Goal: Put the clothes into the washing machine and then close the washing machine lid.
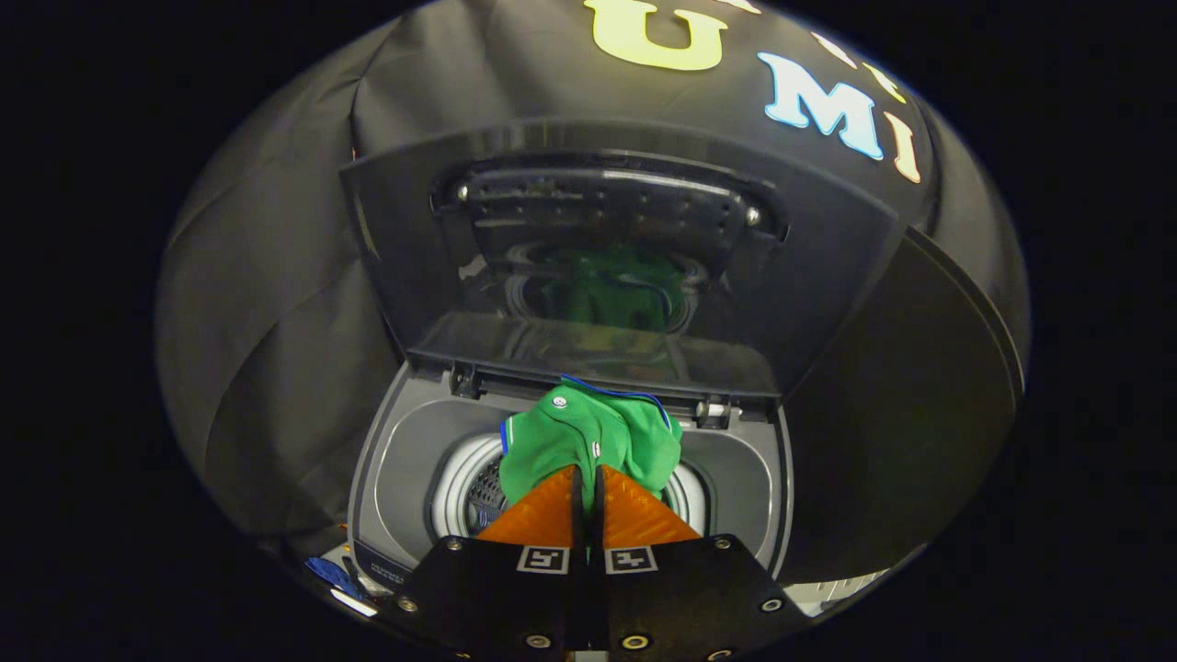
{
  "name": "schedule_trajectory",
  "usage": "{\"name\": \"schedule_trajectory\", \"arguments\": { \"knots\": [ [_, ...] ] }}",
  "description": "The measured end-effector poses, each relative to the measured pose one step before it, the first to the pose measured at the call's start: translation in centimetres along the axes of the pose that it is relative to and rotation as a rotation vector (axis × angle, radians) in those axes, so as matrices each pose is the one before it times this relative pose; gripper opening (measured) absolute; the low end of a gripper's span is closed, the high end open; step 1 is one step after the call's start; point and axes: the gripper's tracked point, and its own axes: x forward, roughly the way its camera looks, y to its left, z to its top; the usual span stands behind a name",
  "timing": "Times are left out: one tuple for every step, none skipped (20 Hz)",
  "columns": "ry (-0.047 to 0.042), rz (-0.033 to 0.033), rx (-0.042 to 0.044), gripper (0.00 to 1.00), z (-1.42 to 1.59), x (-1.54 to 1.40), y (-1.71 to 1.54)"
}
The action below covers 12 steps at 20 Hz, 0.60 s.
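My gripper (588,471) pinches a green shirt (588,437), its 2 fingers pressed nearly together on a fold of the cloth, which bunches just ahead of the tips. The shirt hangs directly over the drum opening (478,496) of the washing machine (405,450), so the drop lies straight down. The bundle spreads crosswise, collar toward the hinge. Beyond it the lid (625,267) stands upright, awaiting closure.
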Motion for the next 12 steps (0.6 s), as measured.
{"name": "schedule_trajectory", "arguments": {
  "knots": [
    [0.01231,0.00964,-0.00127,0.00,-0.568,0.541,0.089],
    [0.00914,0.01145,-0.00274,0.00,-0.585,0.547,0.157],
    [0.00392,0.02076,-0.00458,0.00,-0.398,0.472,0.306],
    [0.00789,0.01041,-0.00612,0.00,-0.564,0.333,0.213],
    [0.01376,0.00488,-0.00867,0.00,-0.703,0.369,0.034],
    [0.01300,0.00429,-0.00655,0.00,-0.655,0.534,0.164],
    [0.00806,0.00514,-0.00567,0.00,-0.457,0.406,0.110],
    [0.00819,0.00544,-0.00810,0.00,-0.635,0.194,0.085],
    [0.01187,0.00387,-0.01030,0.00,-0.629,0.227,-0.062],
    [0.01208,0.00370,-0.01077,0.00,-0.740,0.267,0.151],
    [0.01326,0.00313,-0.00880,0.00,-0.597,0.259,0.090],
    [0.01101,-0.00567,-0.00877,0.00,-0.657,0.213,0.021]
  ]
}}
